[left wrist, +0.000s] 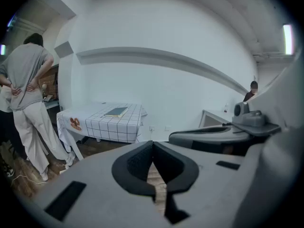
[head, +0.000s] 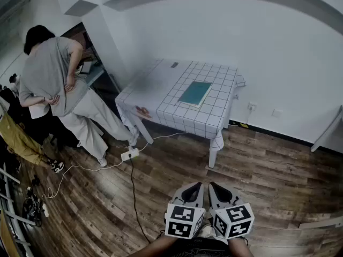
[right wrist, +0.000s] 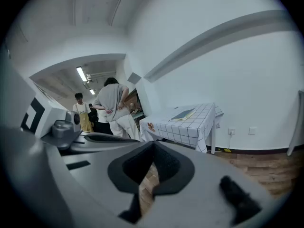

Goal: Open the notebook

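Jaws on both tools are pressed together with nothing between them. We confirm this for the left gripper (left wrist: 153, 145) and the right gripper (right wrist: 153, 145) from each tool's own view: the dark pads meet at the tips, and only wooden floor (head: 268, 170) shows beyond them.

The notebook (head: 195, 92) lies flat and closed on the counter (head: 161, 87), on the checked part of its cloth. Nothing touches it. Both tools are held side by side over the floor on the near side of the counter, well apart from it, and are aimed roughly toward it.

A person (head: 53, 76) stands off the left end of the counter, back turned. A power strip (head: 130, 155) and its cable lie on the floor near the counter's front left leg.

We judge the step in hand to be the approach; no work on the notebook has begun. The next move calls for closing on the counter while stepping clear of the cable, then spreading one pair of jaws to catch the free edge of the cover. The other tool may need to steady the book. We cannot tell from here which edge is the spine.
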The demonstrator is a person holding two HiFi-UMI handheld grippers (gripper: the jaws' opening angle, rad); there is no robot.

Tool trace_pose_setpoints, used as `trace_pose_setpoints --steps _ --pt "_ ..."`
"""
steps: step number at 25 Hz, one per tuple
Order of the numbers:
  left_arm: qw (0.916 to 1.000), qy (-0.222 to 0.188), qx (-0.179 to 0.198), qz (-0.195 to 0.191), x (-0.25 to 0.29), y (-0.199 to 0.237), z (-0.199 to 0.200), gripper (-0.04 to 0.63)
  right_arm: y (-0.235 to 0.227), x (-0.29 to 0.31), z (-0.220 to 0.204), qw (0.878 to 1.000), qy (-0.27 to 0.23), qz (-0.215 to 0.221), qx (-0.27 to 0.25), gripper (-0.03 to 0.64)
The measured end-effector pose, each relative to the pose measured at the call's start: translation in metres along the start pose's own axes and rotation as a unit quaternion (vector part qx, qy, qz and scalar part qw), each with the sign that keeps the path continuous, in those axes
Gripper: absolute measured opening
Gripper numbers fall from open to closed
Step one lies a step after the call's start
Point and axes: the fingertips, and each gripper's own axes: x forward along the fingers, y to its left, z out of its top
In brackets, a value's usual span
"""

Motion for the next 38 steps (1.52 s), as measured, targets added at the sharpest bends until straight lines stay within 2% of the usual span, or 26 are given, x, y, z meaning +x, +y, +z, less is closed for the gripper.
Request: trace_pose_setpoints --steps 22,30,38 --pt "0.9998 0.008 -0.014 0.008 0.02 0.01 0.006 0.009 -0.012 0.019 0.004 1.0 0.011 0.012 0.003 0.012" --pt "0.9997 0.009 -0.024 -0.002 0.047 0.045 0.018 0.009 -0.016 0.06 0.014 1.0 0.023 0.004 -0.005 0.012" --pt "0.9993 0.012 -0.027 -0.021 0.082 0.098 0.045 0.009 -0.021 0.121 0.038 0.999 0.031 -0.013 -0.001 0.012"
